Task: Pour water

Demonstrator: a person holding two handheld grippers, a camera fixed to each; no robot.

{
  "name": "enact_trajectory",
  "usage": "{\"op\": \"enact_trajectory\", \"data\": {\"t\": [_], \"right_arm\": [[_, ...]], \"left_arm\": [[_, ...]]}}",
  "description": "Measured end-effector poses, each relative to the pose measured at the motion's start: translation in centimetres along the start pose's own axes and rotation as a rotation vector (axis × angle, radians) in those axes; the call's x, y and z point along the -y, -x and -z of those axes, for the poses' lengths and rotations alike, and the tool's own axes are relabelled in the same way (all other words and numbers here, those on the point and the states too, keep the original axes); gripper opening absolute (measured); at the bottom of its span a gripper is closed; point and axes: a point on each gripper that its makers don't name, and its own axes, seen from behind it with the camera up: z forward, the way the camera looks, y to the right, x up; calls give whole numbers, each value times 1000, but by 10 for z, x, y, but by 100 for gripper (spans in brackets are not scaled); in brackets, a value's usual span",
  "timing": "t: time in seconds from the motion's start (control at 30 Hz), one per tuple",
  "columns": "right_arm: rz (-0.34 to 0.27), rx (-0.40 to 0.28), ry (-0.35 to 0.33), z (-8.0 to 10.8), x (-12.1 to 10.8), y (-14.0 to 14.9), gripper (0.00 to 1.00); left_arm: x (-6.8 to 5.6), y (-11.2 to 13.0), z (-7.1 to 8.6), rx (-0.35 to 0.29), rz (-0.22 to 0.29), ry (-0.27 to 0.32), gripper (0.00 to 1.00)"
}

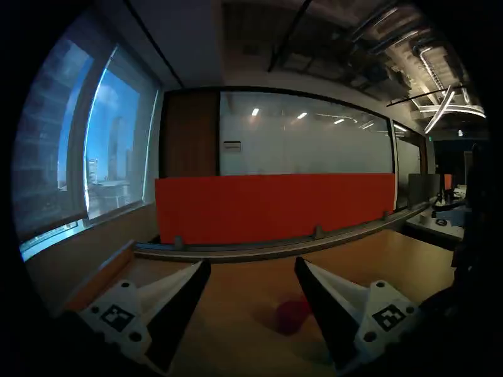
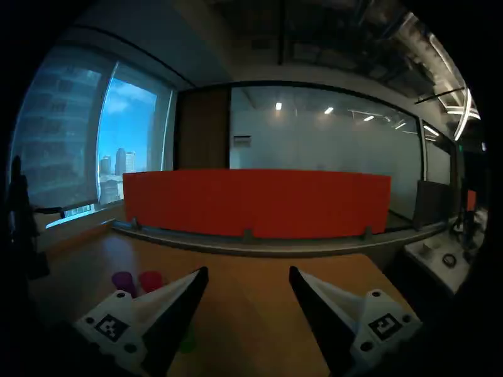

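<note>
I am holding my left gripper (image 1: 252,261) and right gripper (image 2: 248,269) wide apart and empty over the desk (image 1: 390,251), so either can reach the red cup (image 1: 290,314) ahead.

Right claw (image 2: 247,270) with fingers parted, over wooden worktop (image 2: 251,333). Purple cup (image 2: 123,281) and red cup (image 2: 149,279) stand side by side, left.

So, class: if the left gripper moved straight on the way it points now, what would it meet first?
Probably the orange partition at the far edge of the desk. The left gripper points level above the desk, so it would likely pass over the red cup low between its fingers.
</note>
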Motion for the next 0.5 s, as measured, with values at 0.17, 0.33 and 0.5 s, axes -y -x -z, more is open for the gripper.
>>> {"op": "enact_trajectory", "data": {"t": [0.17, 0.33, 0.5], "right_arm": [[-4, -2, -17, -1, 4, -10, 99], [-3, 12, -33, -3, 8, -6, 99], [0, 15, -60, -6, 11, -5, 100]], "left_arm": [[-5, -16, -3, 3, 6, 32, 99], [-16, -20, -5, 13, 12, 77, 99], [-28, -17, -7, 29, 41, 134, 99]]}}
